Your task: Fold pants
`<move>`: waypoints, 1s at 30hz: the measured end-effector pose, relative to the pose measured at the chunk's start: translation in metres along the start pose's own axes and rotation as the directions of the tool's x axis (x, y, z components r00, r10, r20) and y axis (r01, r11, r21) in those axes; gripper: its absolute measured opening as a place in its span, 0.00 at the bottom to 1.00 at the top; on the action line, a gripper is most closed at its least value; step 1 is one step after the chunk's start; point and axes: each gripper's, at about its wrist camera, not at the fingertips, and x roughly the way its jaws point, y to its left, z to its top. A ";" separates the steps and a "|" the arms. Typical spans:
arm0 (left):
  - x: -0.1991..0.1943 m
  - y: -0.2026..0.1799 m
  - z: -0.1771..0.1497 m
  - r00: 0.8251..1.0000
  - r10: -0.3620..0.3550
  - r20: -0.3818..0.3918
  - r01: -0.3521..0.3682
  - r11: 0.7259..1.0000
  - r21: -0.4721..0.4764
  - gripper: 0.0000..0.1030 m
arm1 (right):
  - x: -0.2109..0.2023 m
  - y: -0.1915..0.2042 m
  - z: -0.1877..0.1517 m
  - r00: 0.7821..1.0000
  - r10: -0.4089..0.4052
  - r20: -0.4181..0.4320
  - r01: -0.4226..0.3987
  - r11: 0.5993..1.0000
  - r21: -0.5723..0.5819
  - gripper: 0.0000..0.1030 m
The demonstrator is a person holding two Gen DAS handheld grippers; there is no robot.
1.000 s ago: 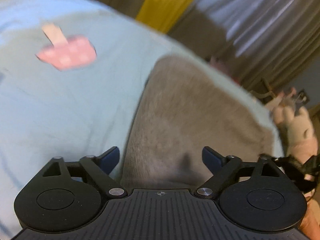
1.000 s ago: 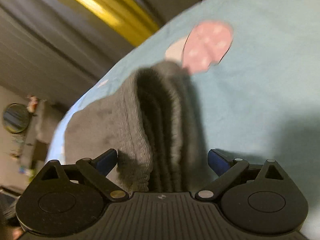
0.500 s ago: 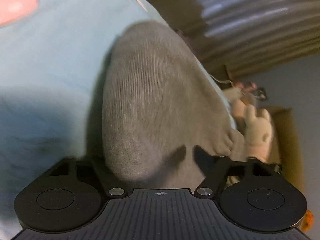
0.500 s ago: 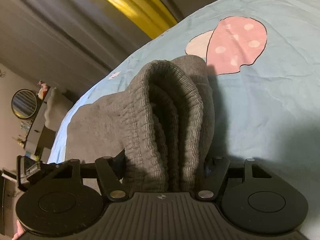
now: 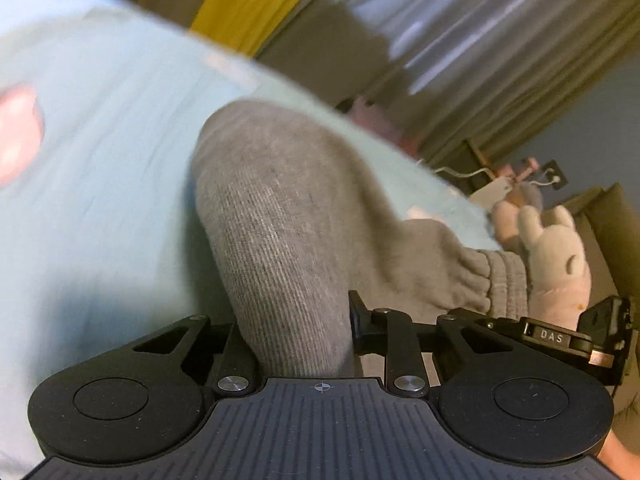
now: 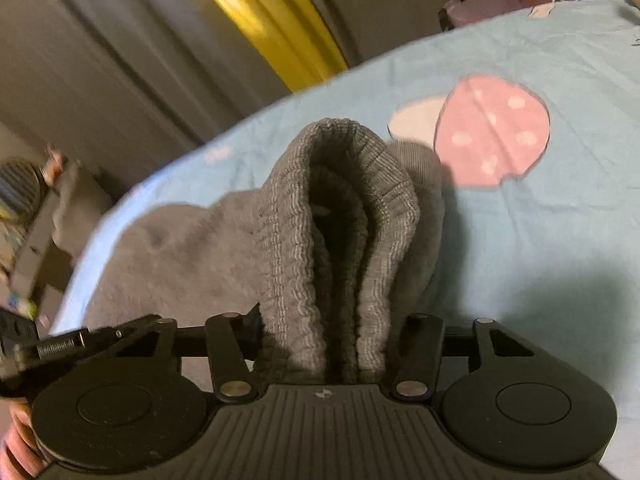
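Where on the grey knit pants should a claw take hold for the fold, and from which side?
At the bunched ribbed waistband of the grey knit pants, coming in from its open end, as the right claw does: the stacked layers there form a firm ridge between its fingers. The left claw pinches a plain fabric fold instead, above the light blue bedsheet.

Fingertips of the left tool [image 5: 294, 320] buried in grey pants [image 5: 280, 216], likewise those of the right tool [image 6: 332, 336] behind bunched waistband [image 6: 340, 220]. Motion-smeared pink patch [image 5: 18, 132] on the blue bed sheet [image 5: 100, 180], cut by the left edge. Blurred curtains [image 5: 460, 32] far off. Round object [image 6: 18, 192] at far left too smeared to identify. Plush toy [image 5: 556, 256] partly behind the pant cuff
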 end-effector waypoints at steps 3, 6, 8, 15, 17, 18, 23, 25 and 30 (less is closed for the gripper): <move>-0.008 -0.019 0.017 0.999 0.003 0.040 -0.006 0.997 0.073 0.27 | -0.011 0.005 0.015 0.997 0.048 0.061 -0.050 0.998 0.034 0.52; -0.010 -0.022 0.034 0.997 0.032 0.067 -0.036 0.998 0.060 0.30 | -0.013 0.007 0.033 0.993 0.067 0.094 -0.071 0.996 0.044 0.53; -0.008 -0.016 0.044 0.982 0.154 0.106 -0.158 0.987 0.033 0.54 | -0.007 0.008 0.041 0.993 0.056 0.105 -0.062 0.997 0.051 0.68; -0.018 -0.006 0.004 0.881 0.463 0.103 -0.473 0.873 0.122 0.84 | -0.009 0.021 0.004 0.948 -0.274 0.163 0.292 0.952 -0.097 0.92; -0.017 -0.003 -0.017 0.920 0.389 0.049 -0.392 0.918 0.066 0.84 | -0.006 0.014 -0.008 0.960 -0.252 0.121 0.261 0.963 -0.066 0.92; -0.017 0.002 -0.026 0.929 0.370 0.021 -0.371 0.927 0.057 0.85 | -0.004 0.010 -0.014 0.961 -0.257 0.105 0.263 0.963 -0.051 0.92; -0.014 0.005 -0.054 0.910 0.411 0.048 -0.413 0.908 0.065 0.91 | 0.010 0.013 -0.025 0.921 -0.366 0.136 0.385 0.909 -0.161 0.96; -0.023 -0.005 -0.051 0.885 0.462 0.059 -0.465 0.884 0.048 0.89 | 0.005 0.034 -0.029 0.893 -0.414 0.176 0.444 0.874 -0.199 0.96; -0.034 -0.022 -0.064 0.901 0.426 0.079 -0.433 0.890 0.141 0.93 | -0.005 0.051 -0.051 0.908 -0.357 0.219 0.407 0.874 -0.265 0.96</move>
